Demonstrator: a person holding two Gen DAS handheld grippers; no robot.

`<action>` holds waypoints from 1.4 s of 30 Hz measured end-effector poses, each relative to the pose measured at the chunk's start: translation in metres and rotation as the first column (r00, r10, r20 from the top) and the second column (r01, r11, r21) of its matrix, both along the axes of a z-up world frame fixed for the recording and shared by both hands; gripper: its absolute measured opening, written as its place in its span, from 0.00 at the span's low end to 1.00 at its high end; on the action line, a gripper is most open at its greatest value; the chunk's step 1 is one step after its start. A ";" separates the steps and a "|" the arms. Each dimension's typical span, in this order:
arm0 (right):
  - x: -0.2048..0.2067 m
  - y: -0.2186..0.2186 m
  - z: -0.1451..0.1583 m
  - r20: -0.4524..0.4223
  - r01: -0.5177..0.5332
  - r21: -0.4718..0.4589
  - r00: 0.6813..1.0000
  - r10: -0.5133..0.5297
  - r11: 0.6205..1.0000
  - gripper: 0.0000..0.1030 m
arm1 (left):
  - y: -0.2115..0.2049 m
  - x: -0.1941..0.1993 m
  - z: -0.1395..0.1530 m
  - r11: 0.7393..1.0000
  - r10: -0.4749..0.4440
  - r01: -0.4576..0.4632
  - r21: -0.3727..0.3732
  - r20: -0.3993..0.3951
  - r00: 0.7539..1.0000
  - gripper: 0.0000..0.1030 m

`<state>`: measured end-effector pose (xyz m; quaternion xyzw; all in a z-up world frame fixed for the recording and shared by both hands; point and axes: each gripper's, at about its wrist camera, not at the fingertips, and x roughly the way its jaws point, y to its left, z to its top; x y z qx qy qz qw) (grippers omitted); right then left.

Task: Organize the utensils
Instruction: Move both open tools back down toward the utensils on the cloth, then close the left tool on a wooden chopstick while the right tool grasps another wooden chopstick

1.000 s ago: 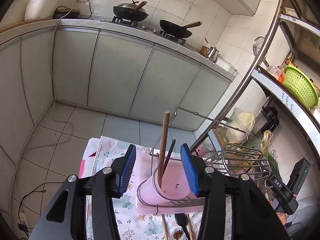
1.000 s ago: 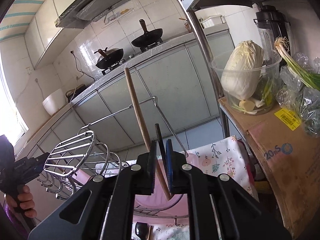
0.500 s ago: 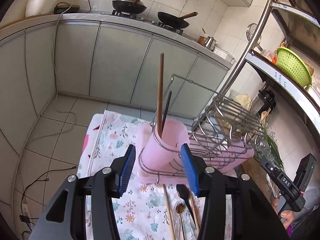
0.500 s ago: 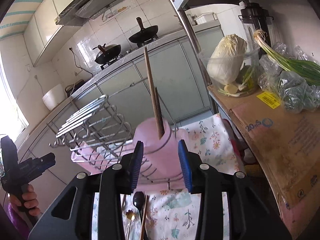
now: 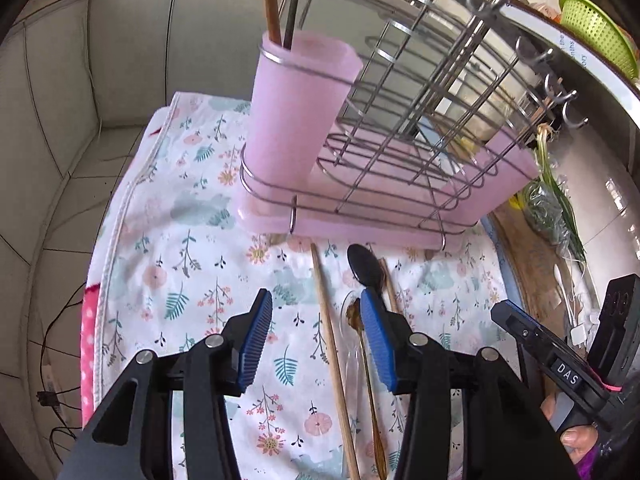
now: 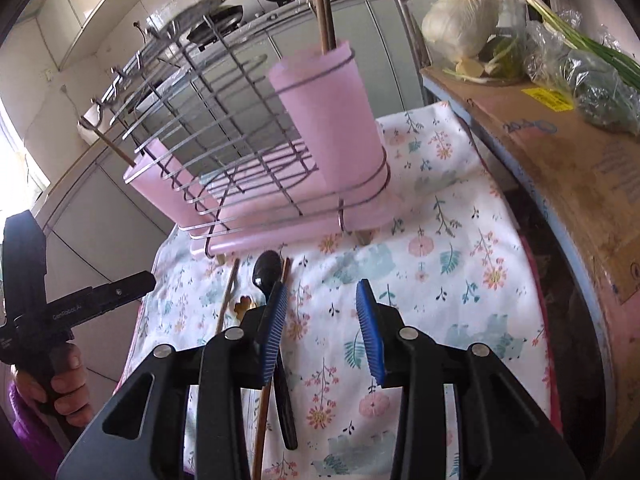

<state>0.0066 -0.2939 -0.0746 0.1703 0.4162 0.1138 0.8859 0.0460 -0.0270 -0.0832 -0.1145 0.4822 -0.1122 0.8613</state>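
A pink utensil cup (image 5: 296, 120) stands at the end of a wire dish rack (image 5: 420, 128) and holds a wooden stick (image 5: 270, 0) and a dark stick (image 5: 294, 4). On the floral cloth (image 5: 192, 248) in front lie a wooden chopstick (image 5: 328, 328), a black spoon (image 5: 360, 268) and a brown spoon (image 5: 354, 316). My left gripper (image 5: 316, 344) is open and empty above them. My right gripper (image 6: 322, 332) is open and empty over the cloth (image 6: 440, 264), right of the black spoon (image 6: 266, 268). The cup (image 6: 332, 120) shows there too.
A cardboard box (image 6: 560, 152) with cabbage (image 6: 460, 20) and greens (image 6: 580, 68) stands to the right of the cloth. A green colander (image 5: 596, 32) sits on a shelf. Kitchen cabinets (image 5: 120, 60) lie behind. The cloth's left edge (image 5: 116, 248) drops to the floor.
My right gripper was shut on a dark stick over the cup, then opened and left it inside. Both grippers have pulled back and lowered toward the utensils on the cloth.
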 end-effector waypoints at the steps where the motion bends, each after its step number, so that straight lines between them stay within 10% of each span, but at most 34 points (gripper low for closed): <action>1: -0.001 0.002 -0.005 -0.015 -0.004 0.000 1.000 0.004 1.000 0.35 | -0.002 0.002 -0.005 1.000 0.001 -0.001 0.006 -0.015 1.000 0.41; 18: -0.002 0.021 -0.044 -0.136 -0.075 0.009 0.988 0.076 0.997 0.35 | -0.030 0.065 -0.066 0.999 0.016 -0.007 0.040 -0.235 0.972 0.18; 42: 0.004 0.030 -0.048 -0.163 -0.101 -0.005 0.982 0.098 0.995 0.35 | 0.017 0.026 -0.058 0.996 0.071 -0.058 0.074 -0.182 0.981 0.05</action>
